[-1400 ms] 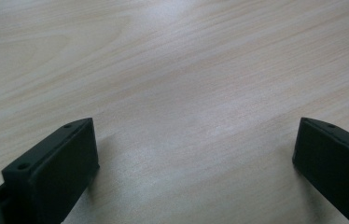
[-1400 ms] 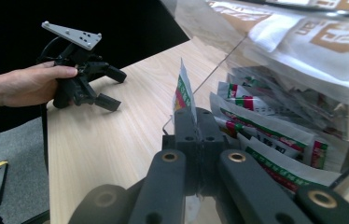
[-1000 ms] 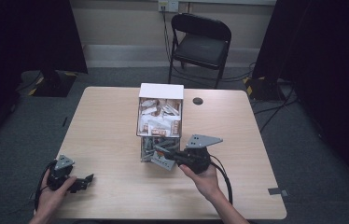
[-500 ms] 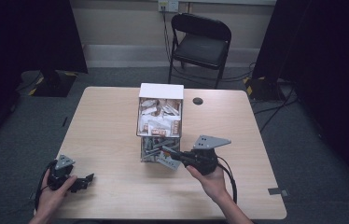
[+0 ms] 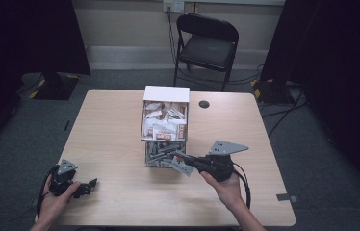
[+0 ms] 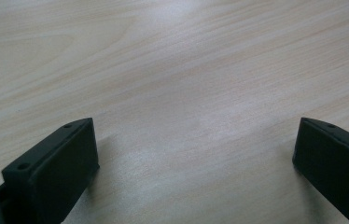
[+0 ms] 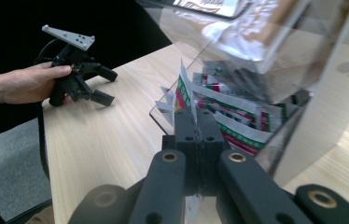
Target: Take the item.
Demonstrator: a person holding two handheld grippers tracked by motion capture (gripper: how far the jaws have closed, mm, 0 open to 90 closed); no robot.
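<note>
A clear plastic dispenser (image 5: 165,126) stands mid-table, its upper bin full of white and brown packets and its lower tray holding several green-and-red striped packets (image 7: 238,126). My right gripper (image 5: 184,160) is just right of the tray's front, shut on one striped packet (image 5: 180,164). In the right gripper view that packet (image 7: 184,88) stands up from the closed jaws of the right gripper (image 7: 195,122). My left gripper (image 5: 89,185) rests on the table near the front left corner, open. The left gripper view shows its jaws wide apart over bare wood, with the left gripper (image 6: 196,149) empty.
The wooden table (image 5: 110,125) has bare room left and right of the dispenser. A black round cap (image 5: 204,104) sits behind it. A folding chair (image 5: 207,43) stands beyond the far edge. The other hand with the left gripper (image 7: 103,86) appears far off in the right gripper view.
My right gripper has drawn a little to the right, away from the dispenser's tray, with the packet in its jaws. The left hand has stayed put.
</note>
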